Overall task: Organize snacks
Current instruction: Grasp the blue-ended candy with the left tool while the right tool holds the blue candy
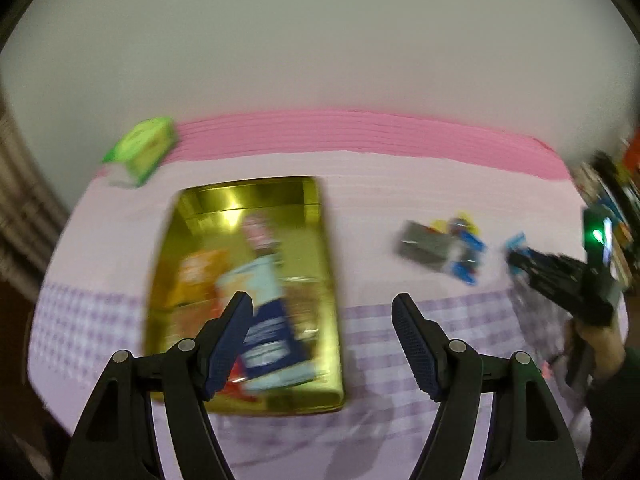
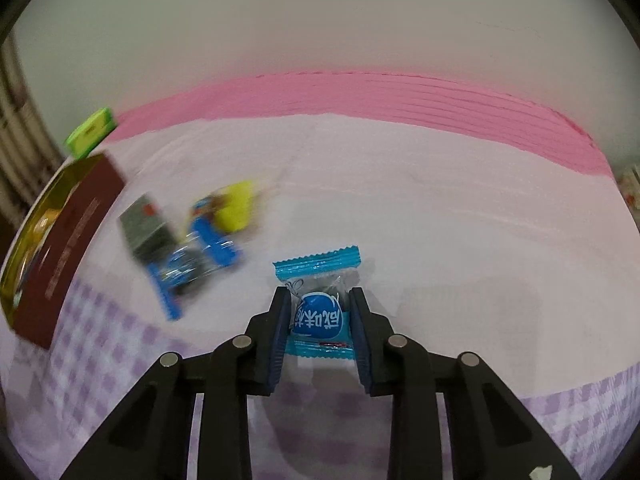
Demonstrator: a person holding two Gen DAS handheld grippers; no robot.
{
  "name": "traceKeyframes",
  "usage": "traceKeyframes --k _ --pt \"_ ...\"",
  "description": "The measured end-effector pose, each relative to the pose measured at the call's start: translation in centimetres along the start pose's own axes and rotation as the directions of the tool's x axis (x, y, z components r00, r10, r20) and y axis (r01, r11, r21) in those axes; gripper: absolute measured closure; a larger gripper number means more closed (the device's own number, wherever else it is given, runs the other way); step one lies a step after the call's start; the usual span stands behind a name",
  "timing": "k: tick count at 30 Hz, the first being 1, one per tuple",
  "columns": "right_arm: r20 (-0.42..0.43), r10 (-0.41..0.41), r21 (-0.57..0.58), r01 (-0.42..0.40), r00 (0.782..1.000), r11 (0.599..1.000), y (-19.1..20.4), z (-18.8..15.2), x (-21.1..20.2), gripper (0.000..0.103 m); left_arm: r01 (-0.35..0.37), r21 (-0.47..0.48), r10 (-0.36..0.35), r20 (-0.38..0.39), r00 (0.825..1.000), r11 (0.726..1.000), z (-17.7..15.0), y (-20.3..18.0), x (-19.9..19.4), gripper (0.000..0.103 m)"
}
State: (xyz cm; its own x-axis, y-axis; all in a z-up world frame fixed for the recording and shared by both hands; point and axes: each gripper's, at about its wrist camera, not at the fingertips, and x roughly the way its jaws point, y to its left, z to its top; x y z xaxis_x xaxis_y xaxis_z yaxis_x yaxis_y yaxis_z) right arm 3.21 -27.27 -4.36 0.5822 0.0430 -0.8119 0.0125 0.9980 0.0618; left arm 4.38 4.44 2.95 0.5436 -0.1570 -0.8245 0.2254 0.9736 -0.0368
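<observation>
The surface [image 2: 400, 184], draped in pink and lilac-checked cloth, carries a gold rectangular tin [image 1: 256, 204] already holding several packets. Well right of it lies a loose heap of small wrapped snacks [image 2: 192, 248]. Nearer, the right gripper [image 2: 320, 322] has its jaws clenched on a blue wrapped candy [image 2: 318, 316] lying on the cloth. Likely next: lift it and carry it to the tin. The left gripper [image 1: 322, 332], jaws released and empty, hovers over the tin. Only the left view shows the tin's contents.
</observation>
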Motion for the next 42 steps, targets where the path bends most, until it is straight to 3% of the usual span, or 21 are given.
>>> traceKeyframes --k 6,10,17,24,30,42 --pt "0.034 -0.098 0.057 0.096 0.995 0.994 -3.6 0.6 0.4 0.076 0.095 0.092 -0.094 -0.014 0.995 0.991 1.1 -6.1 3.0 0.03" --pt "0.037 -0.142 0.022 0.142 0.989 0.99 -4.3 0.5 0.3 0.076 0.149 0.132 -0.147 -0.026 0.989 0.98 1.3 -9.0 5.1 0.031" --pt "0.043 -0.138 0.033 0.136 0.99 0.99 -5.5 0.4 0.0 0.076 0.22 0.149 -0.207 -0.095 0.974 0.964 1.0 -12.2 8.3 0.037" --pt "0.043 -0.132 0.036 0.131 0.99 0.991 -5.6 0.6 0.1 0.075 0.257 0.14 -0.237 -0.146 0.96 0.956 1.4 -14.5 11.1 0.04" --pt "0.043 -0.129 0.039 0.127 0.991 0.991 -5.9 0.6 0.1 0.075 0.258 0.107 -0.232 -0.208 0.95 0.96 1.8 -15.6 14.0 0.057" --pt "0.044 -0.125 0.041 0.124 0.991 0.991 -5.8 0.6 0.0 0.075 0.253 0.137 -0.22 -0.218 0.951 0.958 2.5 -15.2 14.5 0.058"
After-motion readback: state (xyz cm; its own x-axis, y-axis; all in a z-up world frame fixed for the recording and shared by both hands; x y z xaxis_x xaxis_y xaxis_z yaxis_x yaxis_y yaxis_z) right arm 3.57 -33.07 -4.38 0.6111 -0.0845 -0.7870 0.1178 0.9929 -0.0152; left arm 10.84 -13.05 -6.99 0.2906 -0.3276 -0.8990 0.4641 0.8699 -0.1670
